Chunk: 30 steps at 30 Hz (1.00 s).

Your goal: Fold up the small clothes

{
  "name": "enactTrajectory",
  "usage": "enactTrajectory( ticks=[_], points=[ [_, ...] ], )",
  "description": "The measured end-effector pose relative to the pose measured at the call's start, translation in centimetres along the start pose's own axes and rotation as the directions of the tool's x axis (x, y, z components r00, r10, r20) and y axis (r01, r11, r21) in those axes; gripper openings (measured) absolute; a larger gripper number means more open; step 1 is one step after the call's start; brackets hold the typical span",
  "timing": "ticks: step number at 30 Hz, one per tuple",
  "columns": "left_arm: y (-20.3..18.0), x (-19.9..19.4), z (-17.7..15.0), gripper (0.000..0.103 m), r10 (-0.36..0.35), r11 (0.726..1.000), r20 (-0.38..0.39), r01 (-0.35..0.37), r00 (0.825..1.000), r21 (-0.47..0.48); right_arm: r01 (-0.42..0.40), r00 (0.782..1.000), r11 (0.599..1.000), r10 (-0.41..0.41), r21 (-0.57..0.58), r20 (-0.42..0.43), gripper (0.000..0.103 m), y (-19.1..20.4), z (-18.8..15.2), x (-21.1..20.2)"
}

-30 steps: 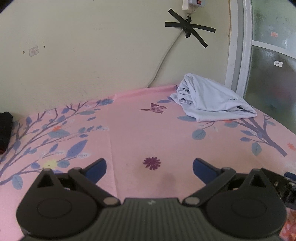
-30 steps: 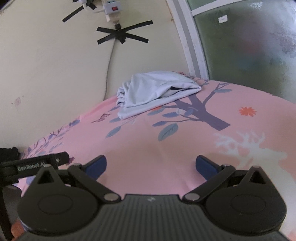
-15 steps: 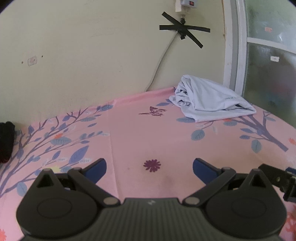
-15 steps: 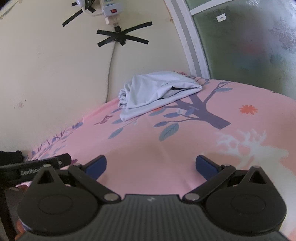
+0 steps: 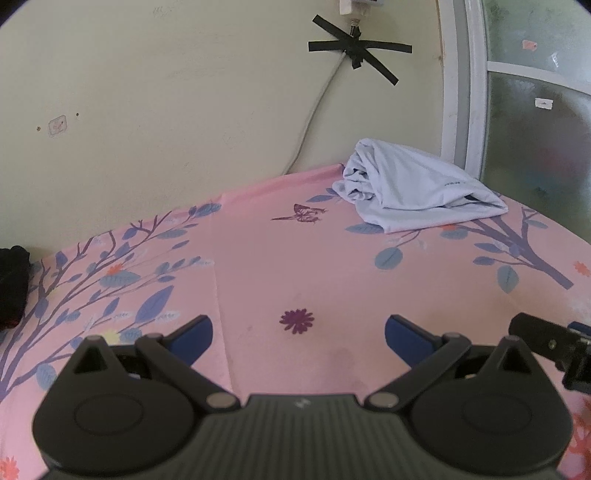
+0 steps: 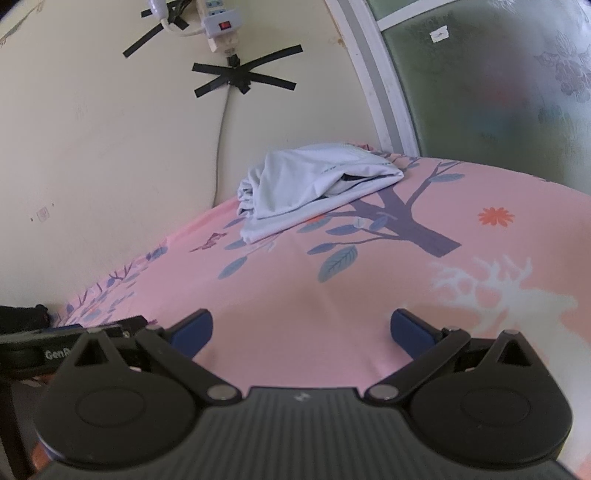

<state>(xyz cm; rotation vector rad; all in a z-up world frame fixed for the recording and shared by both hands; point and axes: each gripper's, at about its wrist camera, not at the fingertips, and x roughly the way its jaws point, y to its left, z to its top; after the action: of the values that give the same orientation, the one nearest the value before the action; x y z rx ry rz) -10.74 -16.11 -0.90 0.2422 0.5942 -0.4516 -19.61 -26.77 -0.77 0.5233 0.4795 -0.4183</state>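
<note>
A pale lilac-white garment [image 5: 413, 188] lies bunched and loosely folded at the far side of the pink floral sheet [image 5: 295, 266], near the wall and window corner; it also shows in the right wrist view [image 6: 314, 184]. My left gripper [image 5: 298, 332] is open and empty, low over the sheet, well short of the garment. My right gripper [image 6: 301, 330] is open and empty too, also short of the garment. The right gripper's body shows at the right edge of the left wrist view [image 5: 554, 343]; the left gripper's body shows at the left edge of the right wrist view [image 6: 55, 350].
A dark black cloth [image 5: 13, 284] lies at the sheet's far left edge. The cream wall [image 5: 184, 110] carries a cable taped with black crosses [image 5: 354, 55] and a power strip [image 6: 218, 26]. A frosted window with a white frame [image 5: 476, 110] bounds the right side.
Both grippers have shifted slightly and tilted, so the garment sits a little lower and closer in both views. Both stay open and empty. The garment has not moved.
</note>
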Motion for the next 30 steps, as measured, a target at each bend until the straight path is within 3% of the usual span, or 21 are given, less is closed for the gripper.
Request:
enactTrajectory(
  ticks=[15,25,30],
  points=[
    [-0.5,-0.3,-0.1,0.103,0.044,0.997,0.0,-0.044,0.999,0.056,0.018,1.0,1.0,-0.018,-0.007,0.004,0.097,0.2,-0.1,-0.2],
    [0.5,0.6,-0.2,0.103,0.028,1.0,-0.083,-0.027,0.996,0.008,0.029,1.0,0.999,-0.029,-0.02,-0.004,0.097,0.8,-0.6,-0.5],
    [1.5,1.3,-0.1,0.103,-0.015,0.999,-0.14,0.008,0.99,-0.047,0.011,1.0,1.0,-0.011,0.008,0.005,0.097,0.6,-0.7,-0.6]
  ],
)
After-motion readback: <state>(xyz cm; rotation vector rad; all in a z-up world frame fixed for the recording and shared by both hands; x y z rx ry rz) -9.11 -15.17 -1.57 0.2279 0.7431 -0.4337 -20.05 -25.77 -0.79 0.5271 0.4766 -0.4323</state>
